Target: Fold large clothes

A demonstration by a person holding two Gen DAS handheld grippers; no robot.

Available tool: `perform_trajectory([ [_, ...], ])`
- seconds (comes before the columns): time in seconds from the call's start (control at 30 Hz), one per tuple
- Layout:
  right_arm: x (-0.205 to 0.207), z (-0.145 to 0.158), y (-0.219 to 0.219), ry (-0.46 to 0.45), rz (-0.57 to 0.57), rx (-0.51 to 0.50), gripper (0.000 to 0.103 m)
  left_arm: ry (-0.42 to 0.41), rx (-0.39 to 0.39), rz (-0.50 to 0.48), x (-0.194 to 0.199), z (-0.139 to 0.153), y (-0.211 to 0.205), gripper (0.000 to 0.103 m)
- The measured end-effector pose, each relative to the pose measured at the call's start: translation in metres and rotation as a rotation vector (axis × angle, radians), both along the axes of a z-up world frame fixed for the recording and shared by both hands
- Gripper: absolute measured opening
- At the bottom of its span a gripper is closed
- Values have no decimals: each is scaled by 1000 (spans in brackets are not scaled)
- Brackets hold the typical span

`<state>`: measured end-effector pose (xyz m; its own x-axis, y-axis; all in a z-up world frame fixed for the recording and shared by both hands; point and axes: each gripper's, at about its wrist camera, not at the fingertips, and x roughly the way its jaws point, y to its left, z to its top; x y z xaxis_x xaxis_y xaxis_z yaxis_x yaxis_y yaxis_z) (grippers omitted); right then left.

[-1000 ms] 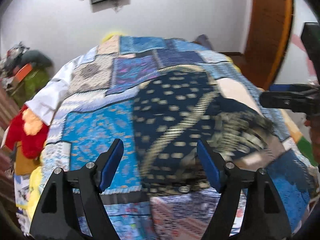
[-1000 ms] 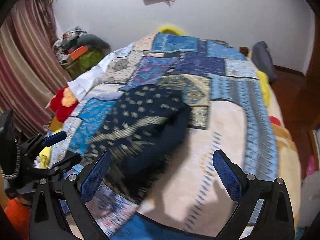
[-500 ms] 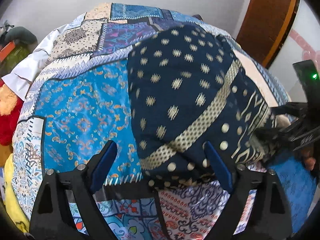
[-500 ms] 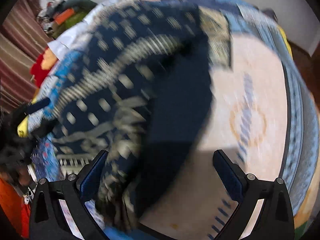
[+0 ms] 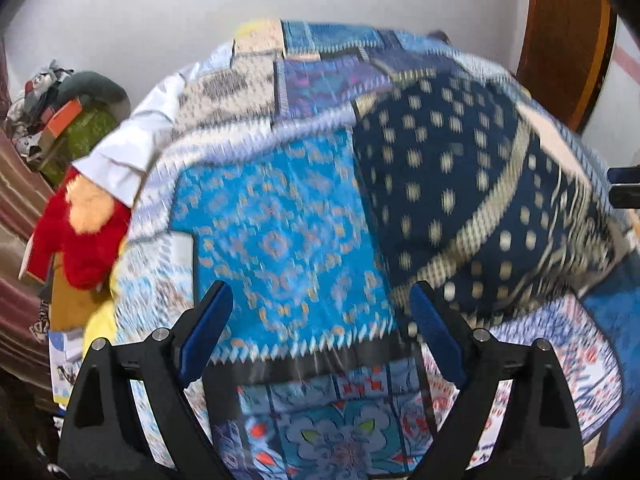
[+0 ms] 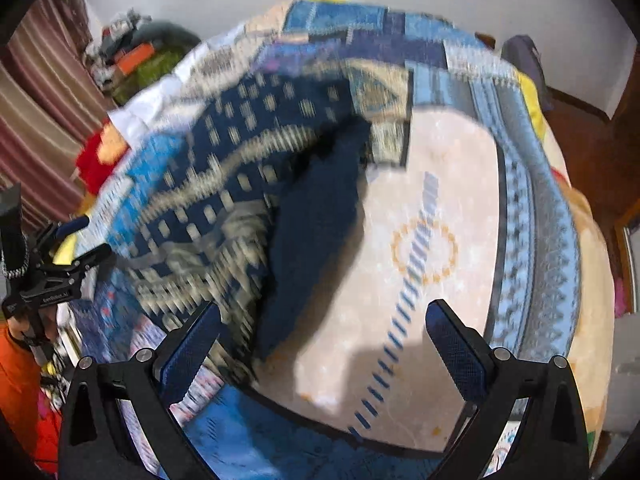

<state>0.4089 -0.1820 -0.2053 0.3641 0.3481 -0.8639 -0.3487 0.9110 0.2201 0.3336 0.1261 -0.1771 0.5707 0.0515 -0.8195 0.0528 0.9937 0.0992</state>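
Left gripper [image 5: 320, 332] spread wide, empty, above patchwork bedspread [image 5: 280, 240]. Right gripper [image 6: 322, 340] also wide apart, holding nothing, beside folded navy dotted cloth [image 6: 240, 184].

Between the wide-apart fingers of the left tool [image 5: 322, 328] only flat patchwork bedspread [image 5: 280, 240] lies, so there is room there to pass. The folded navy garment [image 5: 460, 200] heaps up just to its right. At the bed's left edge a red plush toy [image 5: 80, 240] and a white cloth [image 5: 132, 148] crowd the way. Ahead of the right tool [image 6: 322, 340], the cream patch [image 6: 440, 200] is bare; the garment [image 6: 240, 184] blocks its left side.
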Motion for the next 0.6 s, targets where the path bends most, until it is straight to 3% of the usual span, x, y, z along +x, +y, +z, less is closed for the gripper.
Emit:
perform_trajectory([
  [0.13, 22, 17, 19, -46, 0, 35, 102, -13, -55, -15, 31, 12, -4, 91],
  [0.23, 42, 15, 35, -35, -6, 53, 102, 24, -145, -48, 60, 6, -12, 91],
  [0.37, 68, -15, 44, 90, -32, 104, 102, 162, -317, -61, 96, -25, -17, 91],
  [0.5, 83, -55, 39, 218, -69, 155, 102, 223, -549, -38, 115, -49, -5, 93],
  [0.6, 88, -69, 40, 243, -60, 205, 103, 256, -632, -26, 126, -66, -5, 98],
])
